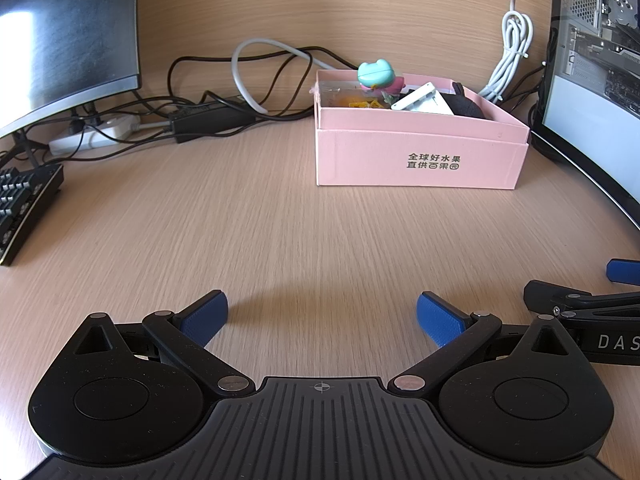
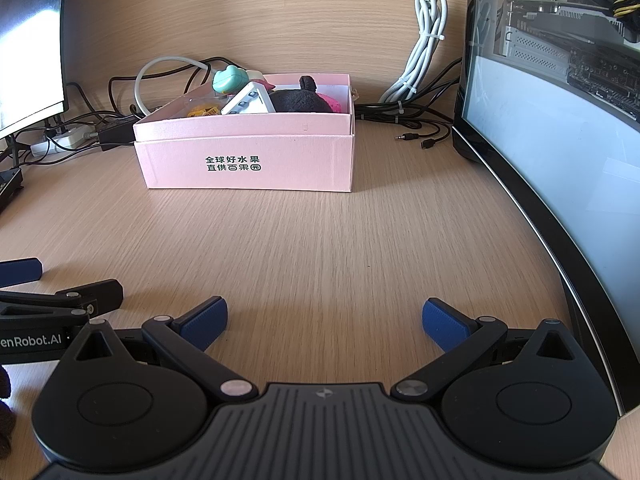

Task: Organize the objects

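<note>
**Both tongs idle, the pink box already full**

Over on the left, the left gripper (image 1: 322,316) hovers low above the bare wooden desk (image 1: 280,220), its blue pads spread wide and holding nothing. Beside it, the right gripper (image 2: 324,320) is just as wide and just as empty.

Everything to be sorted seems to sit in the pink box (image 2: 244,160), well ahead of both, against the back of the desk. From its left: a teal frog figure (image 2: 229,79), probably light, hard and rather slick, best pinched across its body; a white boxy gadget (image 2: 248,100), stiff, leaning on its neighbours; then a black plush toy (image 2: 298,100), soft and forgiving anywhere. Small yellow bits lie in the bottom; I can't make them out.
</note>
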